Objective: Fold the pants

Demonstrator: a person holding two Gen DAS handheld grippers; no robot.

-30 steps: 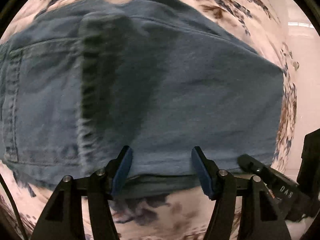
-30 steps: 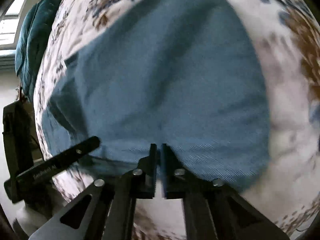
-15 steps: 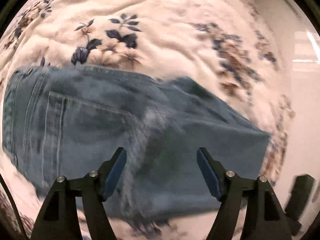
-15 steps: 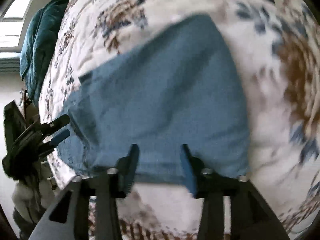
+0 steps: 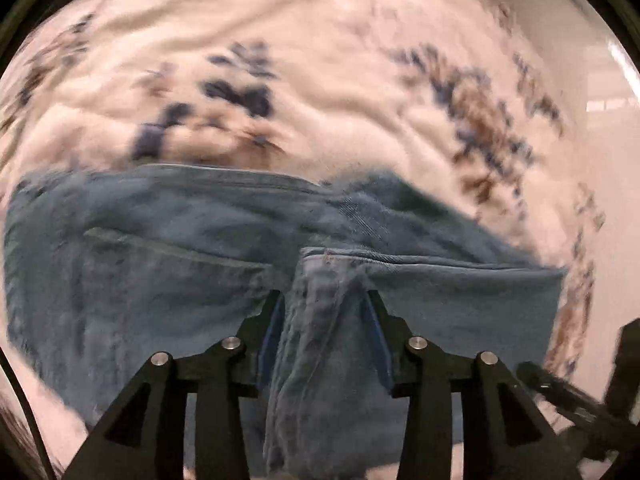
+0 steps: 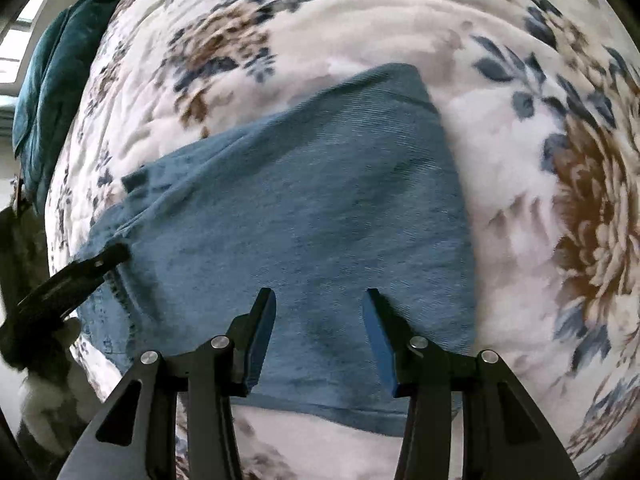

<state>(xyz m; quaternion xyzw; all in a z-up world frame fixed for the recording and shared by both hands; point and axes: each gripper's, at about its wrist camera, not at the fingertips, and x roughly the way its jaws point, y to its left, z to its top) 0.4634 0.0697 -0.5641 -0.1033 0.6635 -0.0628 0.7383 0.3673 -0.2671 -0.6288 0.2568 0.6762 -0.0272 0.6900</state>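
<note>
Blue denim pants (image 5: 160, 264) lie folded on a floral bedspread (image 5: 320, 80). In the left wrist view my left gripper (image 5: 322, 336) has a raised bunch of the pants' hem edge (image 5: 320, 320) between its fingers, which are closed in on the cloth. In the right wrist view the pants (image 6: 304, 216) lie flat as a folded panel. My right gripper (image 6: 320, 332) is open, just over the pants' near edge, holding nothing. The left gripper's finger (image 6: 80, 276) shows at the pants' left edge.
The floral bedspread (image 6: 540, 160) surrounds the pants on all sides. A teal cushion or blanket (image 6: 52, 72) lies at the bed's far left. A pale floor (image 5: 608, 200) lies to the right of the bed. The right gripper's body (image 5: 592, 408) shows low right.
My left gripper has closed in from wide open onto a bunch of denim at the near edge. My right gripper has opened, let go of the pants and drawn back slightly.
</note>
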